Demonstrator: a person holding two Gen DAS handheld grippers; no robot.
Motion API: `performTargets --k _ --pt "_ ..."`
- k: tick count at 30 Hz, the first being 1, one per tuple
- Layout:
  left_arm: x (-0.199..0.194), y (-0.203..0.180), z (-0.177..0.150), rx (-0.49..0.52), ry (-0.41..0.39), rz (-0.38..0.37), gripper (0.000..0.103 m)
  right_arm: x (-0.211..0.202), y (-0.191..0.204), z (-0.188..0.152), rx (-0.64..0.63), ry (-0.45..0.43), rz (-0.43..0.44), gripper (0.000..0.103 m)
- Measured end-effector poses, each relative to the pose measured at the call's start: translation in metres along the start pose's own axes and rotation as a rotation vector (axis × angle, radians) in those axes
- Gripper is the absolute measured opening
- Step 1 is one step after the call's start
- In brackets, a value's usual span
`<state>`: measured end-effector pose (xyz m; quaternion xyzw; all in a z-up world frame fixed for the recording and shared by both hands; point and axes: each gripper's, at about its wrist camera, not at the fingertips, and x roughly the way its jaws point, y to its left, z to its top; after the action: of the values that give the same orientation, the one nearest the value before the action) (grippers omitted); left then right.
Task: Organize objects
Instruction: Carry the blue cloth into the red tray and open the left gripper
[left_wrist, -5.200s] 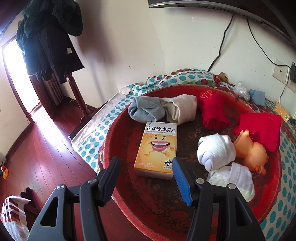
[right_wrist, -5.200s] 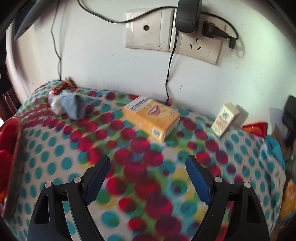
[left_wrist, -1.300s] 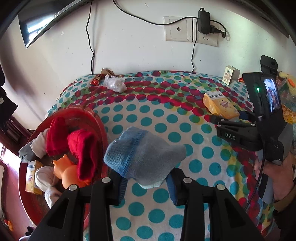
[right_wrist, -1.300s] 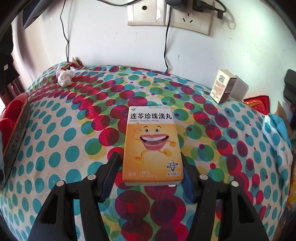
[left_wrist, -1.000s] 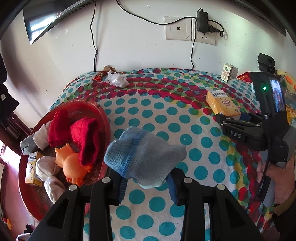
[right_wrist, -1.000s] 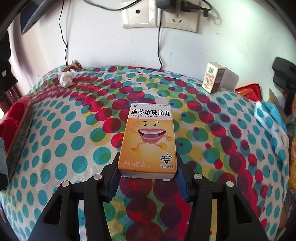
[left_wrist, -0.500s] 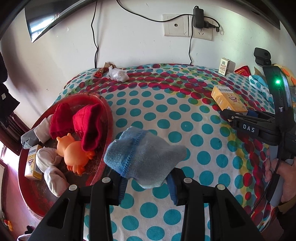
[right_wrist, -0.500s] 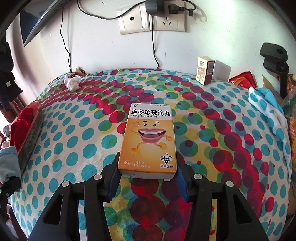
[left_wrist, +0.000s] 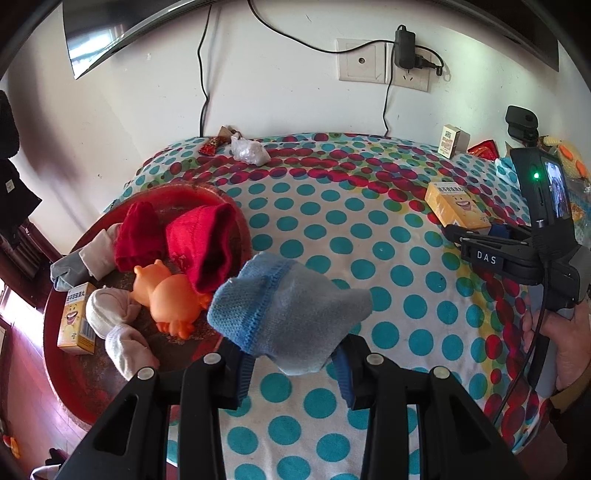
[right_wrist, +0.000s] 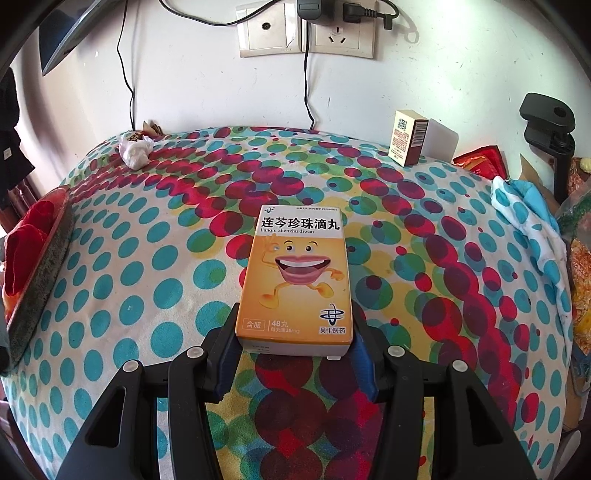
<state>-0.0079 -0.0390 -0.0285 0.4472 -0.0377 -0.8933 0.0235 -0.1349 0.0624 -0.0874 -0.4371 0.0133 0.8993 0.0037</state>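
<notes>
My left gripper (left_wrist: 291, 363) is shut on a rolled blue sock (left_wrist: 288, 310), held above the dotted cloth just right of the red basin (left_wrist: 74, 373). The basin holds red socks (left_wrist: 201, 243), white socks (left_wrist: 110, 314), a grey sock, an orange toy duck (left_wrist: 170, 295) and an orange medicine box (left_wrist: 75, 317). My right gripper (right_wrist: 295, 354) is shut on a second orange medicine box (right_wrist: 297, 277), lifted over the cloth. That box (left_wrist: 456, 208) and the right gripper (left_wrist: 476, 236) also show at the right of the left wrist view, with a hand (left_wrist: 569, 343) on the handle.
A dotted cloth (right_wrist: 147, 258) covers the table up to a white wall with sockets and cables (right_wrist: 306, 33). At the back lie a crumpled plastic bag (right_wrist: 135, 153) and a small upright box (right_wrist: 406, 138). Clutter and a blue cloth (right_wrist: 532, 214) crowd the right edge.
The left gripper carried the blue sock leftward, so the red basin now sits nearer the picture's middle. The right gripper still holds the box, with the view slightly further back from the wall.
</notes>
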Motion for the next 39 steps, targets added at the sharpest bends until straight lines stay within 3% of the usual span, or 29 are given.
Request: performTargets --k 3,8,12,18,30,39 --pt "-0.005 0.009 0.001 -0.014 -0.004 -0.013 0.038 0.001 0.000 0.000 -0.003 0.001 -0.005 0.050" --pt "-0.016 0.029 0.004 -0.047 -0.028 -0.121 0.038 0.001 0.000 0.000 -0.002 0.002 -0.012 0.051" --pt "-0.020 0.053 0.006 -0.098 -0.030 -0.156 0.038 0.002 0.002 0.000 0.002 0.002 -0.010 0.051" --pt "-0.026 0.094 0.010 -0.156 -0.044 -0.112 0.038 0.002 0.002 -0.001 0.009 0.001 -0.015 0.052" --pt "-0.015 0.184 0.027 -0.204 -0.016 0.104 0.038 0.002 0.002 -0.001 0.015 0.001 -0.023 0.052" --pt "0.025 0.212 0.023 -0.221 0.065 0.140 0.038 0.002 0.003 -0.001 0.019 0.002 -0.027 0.052"
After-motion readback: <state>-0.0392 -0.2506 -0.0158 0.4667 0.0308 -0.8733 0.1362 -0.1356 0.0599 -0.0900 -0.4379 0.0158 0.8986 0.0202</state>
